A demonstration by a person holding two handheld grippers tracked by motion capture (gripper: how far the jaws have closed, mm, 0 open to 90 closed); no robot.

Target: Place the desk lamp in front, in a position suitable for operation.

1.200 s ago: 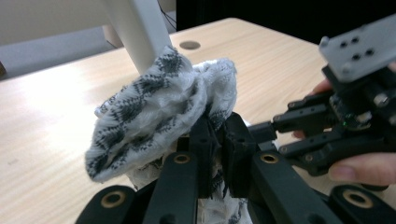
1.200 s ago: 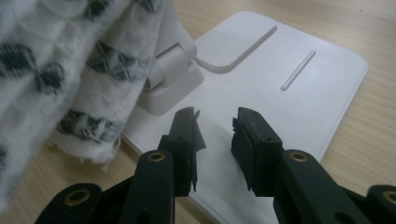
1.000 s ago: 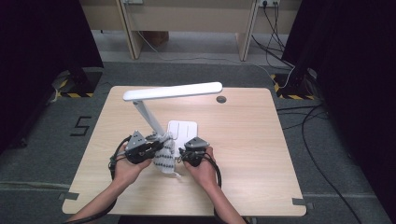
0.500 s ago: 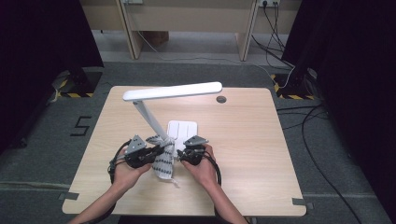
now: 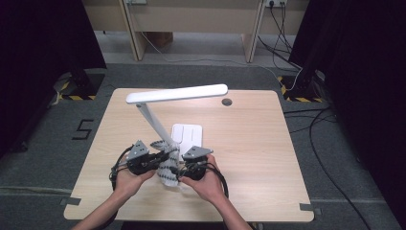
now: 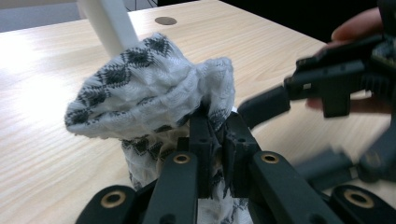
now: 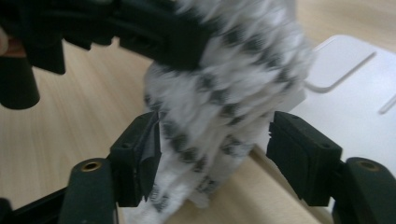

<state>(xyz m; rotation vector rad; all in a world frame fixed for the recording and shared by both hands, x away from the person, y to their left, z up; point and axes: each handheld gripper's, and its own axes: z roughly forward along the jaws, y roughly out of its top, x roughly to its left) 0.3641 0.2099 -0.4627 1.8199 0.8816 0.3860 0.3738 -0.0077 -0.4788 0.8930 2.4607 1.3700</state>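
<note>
Your left gripper point(image 6: 212, 140) is clamping the patterned sock point(image 5: 167, 165) near the bench's point(image 5: 249, 143) front edge, anchoring it, while your right gripper point(image 7: 212, 154) has just been opening, jaws apart around the sock, beside the lamp base point(image 5: 187, 134).

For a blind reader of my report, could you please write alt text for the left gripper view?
The left gripper, its black fingers shut, pinches a white knit cloth with a dark diamond pattern above a wooden table. The right gripper, blurred, is close at the right, and a white lamp arm rises behind the cloth.
</note>
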